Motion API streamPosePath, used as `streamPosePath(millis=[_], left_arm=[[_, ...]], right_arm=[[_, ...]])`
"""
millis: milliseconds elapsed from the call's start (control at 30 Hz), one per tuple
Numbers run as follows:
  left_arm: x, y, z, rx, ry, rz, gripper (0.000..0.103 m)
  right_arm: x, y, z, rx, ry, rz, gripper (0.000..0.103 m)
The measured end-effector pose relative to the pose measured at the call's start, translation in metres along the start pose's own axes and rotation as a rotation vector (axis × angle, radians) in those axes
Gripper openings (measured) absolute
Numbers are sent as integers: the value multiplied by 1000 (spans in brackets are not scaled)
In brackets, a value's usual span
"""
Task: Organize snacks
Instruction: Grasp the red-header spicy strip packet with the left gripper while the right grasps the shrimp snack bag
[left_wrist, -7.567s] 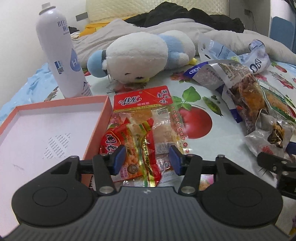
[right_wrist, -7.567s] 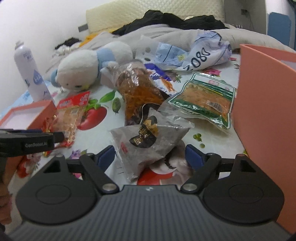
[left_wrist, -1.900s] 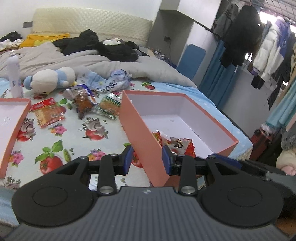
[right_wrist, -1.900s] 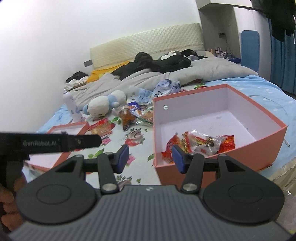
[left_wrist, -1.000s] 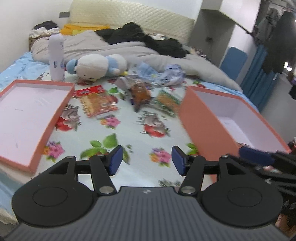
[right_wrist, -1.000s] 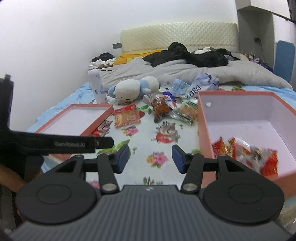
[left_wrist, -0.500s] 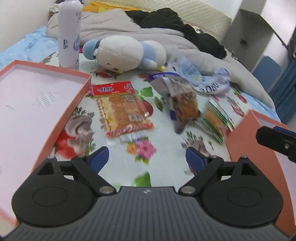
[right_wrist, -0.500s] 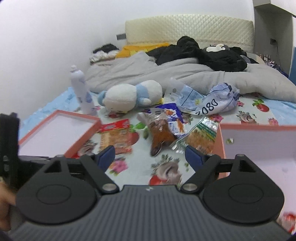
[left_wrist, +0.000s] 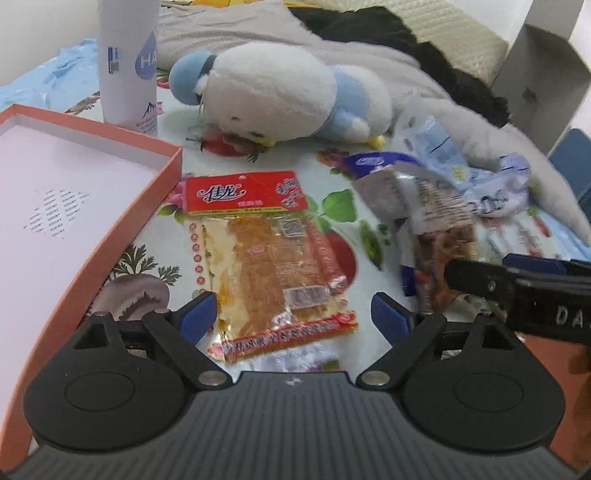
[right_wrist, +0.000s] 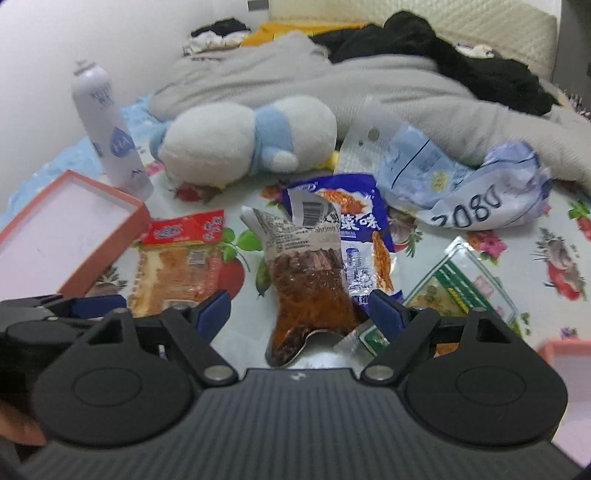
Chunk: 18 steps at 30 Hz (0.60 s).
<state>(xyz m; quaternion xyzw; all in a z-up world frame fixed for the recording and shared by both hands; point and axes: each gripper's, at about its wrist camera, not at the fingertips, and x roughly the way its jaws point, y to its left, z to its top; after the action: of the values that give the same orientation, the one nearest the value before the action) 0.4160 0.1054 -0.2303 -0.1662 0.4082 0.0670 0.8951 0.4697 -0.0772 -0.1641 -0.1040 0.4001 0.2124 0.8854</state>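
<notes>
left wrist view puts my left gripper (left_wrist: 290, 317) wide and empty over the red-topped snack packet (left_wrist: 264, 254) on the bed, its long axis running away from me between the fingers (left_wrist: 195, 317). my right gripper (right_wrist: 299, 308) is closing slightly around the brown snack bag (right_wrist: 306, 284), pads not touching, i think. the blurred label reads "shrimp"; the spray bottle (left_wrist: 129, 62) shows "ha".

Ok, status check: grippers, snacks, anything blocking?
Left gripper open over red-topped packet. Right gripper closing slightly around brown snack bag, not gripped. Nothing blocking.
</notes>
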Motion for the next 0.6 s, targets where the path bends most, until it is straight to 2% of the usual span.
streamPosePath(millis=[100, 267, 333, 467, 500, 567, 600], left_arm=[[9, -3, 0, 38, -21, 25, 93], [16, -9, -2, 122, -26, 62, 91], [17, -12, -5, 161, -26, 83, 86], [15, -10, -7, 185, -26, 89, 78], [15, -9, -7, 183, -26, 88, 75], [13, -8, -8, 192, -25, 85, 71], [13, -8, -9, 199, -26, 84, 65]], right_arm=[[18, -8, 2, 4, 22, -13, 80], [33, -15, 6, 15, 37, 21, 75], [39, -14, 6, 14, 49, 39, 64], [49, -9, 3, 1, 71, 30, 54], [48, -7, 4, -2, 70, 31, 47], [44, -7, 5, 10, 70, 39, 43], [41, -7, 5, 19, 67, 40, 43]])
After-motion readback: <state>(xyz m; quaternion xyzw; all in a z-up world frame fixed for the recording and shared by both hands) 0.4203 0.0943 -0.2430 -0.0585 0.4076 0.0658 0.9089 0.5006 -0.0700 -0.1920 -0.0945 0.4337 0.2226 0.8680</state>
